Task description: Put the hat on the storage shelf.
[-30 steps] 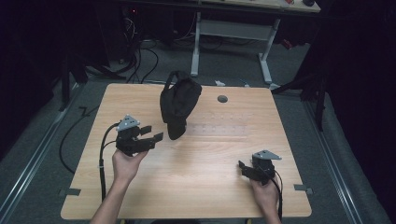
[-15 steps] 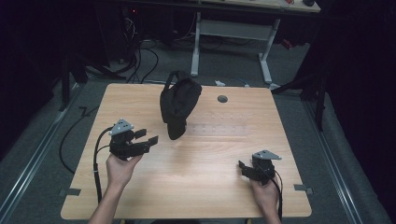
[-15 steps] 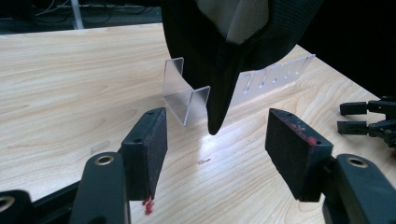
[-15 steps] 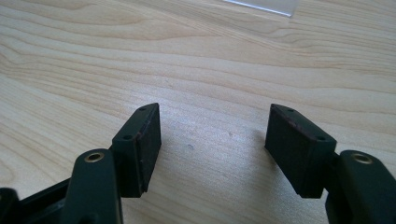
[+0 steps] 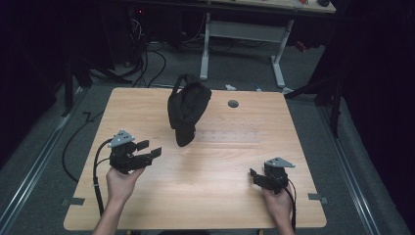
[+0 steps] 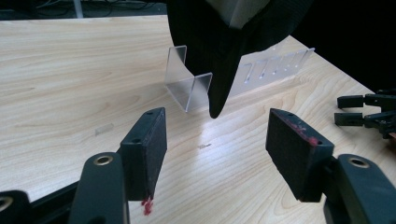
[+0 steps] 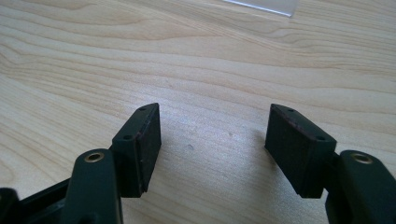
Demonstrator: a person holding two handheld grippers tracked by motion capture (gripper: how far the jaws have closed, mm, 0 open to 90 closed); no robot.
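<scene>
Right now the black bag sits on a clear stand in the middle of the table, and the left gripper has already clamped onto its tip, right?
Not clamped. In the left gripper view the left gripper stands open, and the black bag hangs beyond its pads with its tip untouched. The bag does sit on the clear stand, mid-table.

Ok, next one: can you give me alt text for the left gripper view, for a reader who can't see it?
The left gripper, jaws open with nothing between them, points across a light wooden table at a black bag hanging over a clear plastic stand. The bag's pointed lower end hangs just above the tabletop. The other gripper shows at the right edge.
</scene>
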